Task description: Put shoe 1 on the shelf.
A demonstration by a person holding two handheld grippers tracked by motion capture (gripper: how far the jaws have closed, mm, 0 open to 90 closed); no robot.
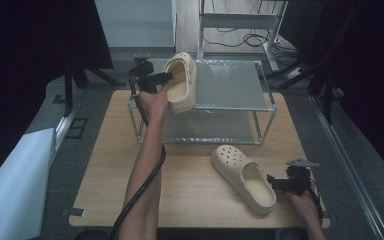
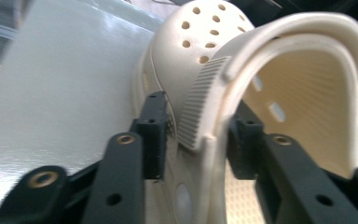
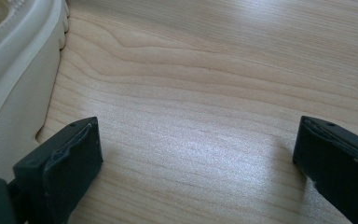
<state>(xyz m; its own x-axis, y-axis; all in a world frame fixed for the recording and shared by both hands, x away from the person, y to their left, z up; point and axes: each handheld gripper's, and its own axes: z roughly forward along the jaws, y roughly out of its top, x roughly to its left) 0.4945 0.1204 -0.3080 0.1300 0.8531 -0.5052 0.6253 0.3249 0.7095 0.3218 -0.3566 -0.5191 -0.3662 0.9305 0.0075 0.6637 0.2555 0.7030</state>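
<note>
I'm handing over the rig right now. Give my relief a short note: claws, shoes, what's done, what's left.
Left claw: jaws straddle the heel strap of the first clog, which sits tipped on its side on the rack's top shelf; grip looks loosened, not clamped.
Right claw: open, holding nothing, low over the table beside the second clog.
Done: first clog on the rack.
Left: probably release it, then shelve the second.

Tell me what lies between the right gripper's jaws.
Bare wooden table, in the right gripper view; the right gripper stands open, the clog on the table beside its left jaw.
</note>
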